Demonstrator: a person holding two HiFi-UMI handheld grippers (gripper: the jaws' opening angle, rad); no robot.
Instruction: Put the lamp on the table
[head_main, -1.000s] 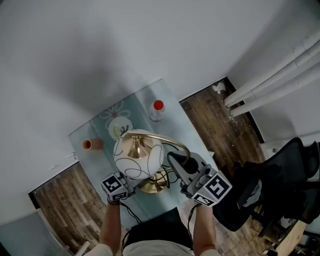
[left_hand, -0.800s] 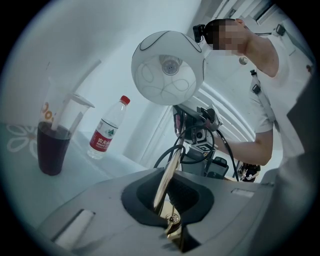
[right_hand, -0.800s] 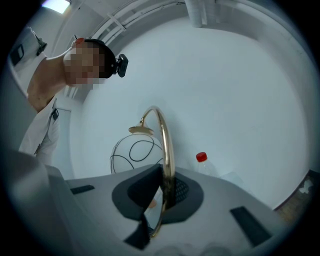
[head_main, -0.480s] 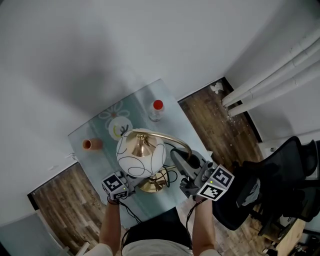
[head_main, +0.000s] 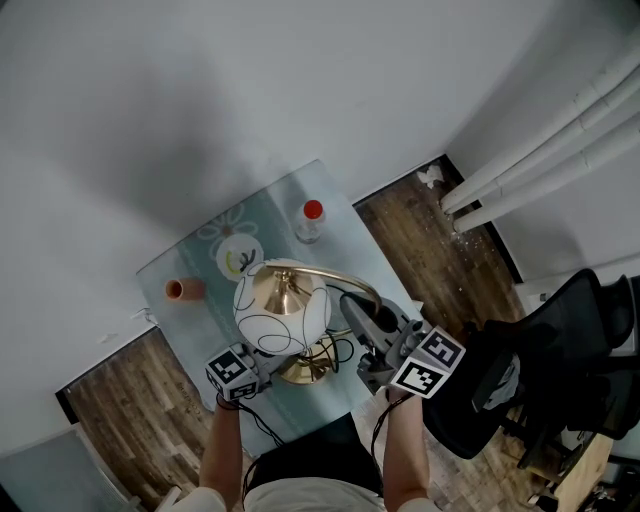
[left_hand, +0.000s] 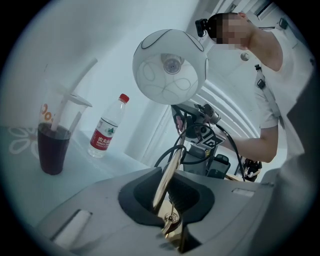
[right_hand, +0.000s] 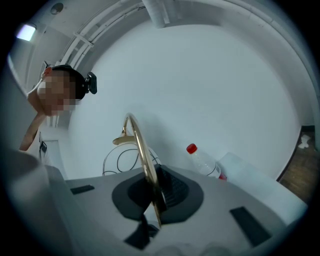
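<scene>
**Right tongs rolled, left tongs eased off**

My right gripper (head_main: 352, 305) rolled about the line it pointed along, its jaws shut on the lamp's curved brass arm (right_hand: 137, 145). Its marker cube (head_main: 428, 365) turned with it and showed the head view two faces where one broad face had looked up before. With that roll the lamp shade (head_main: 280, 312) swung slightly above the brass base (head_main: 303, 372), toward my right-hand side of the base. My left gripper (left_hand: 167, 200) had just been opening its jaws. The brass stem (left_hand: 170, 170) rising from the base stood between them, with a thin gap beside one pad.
</scene>
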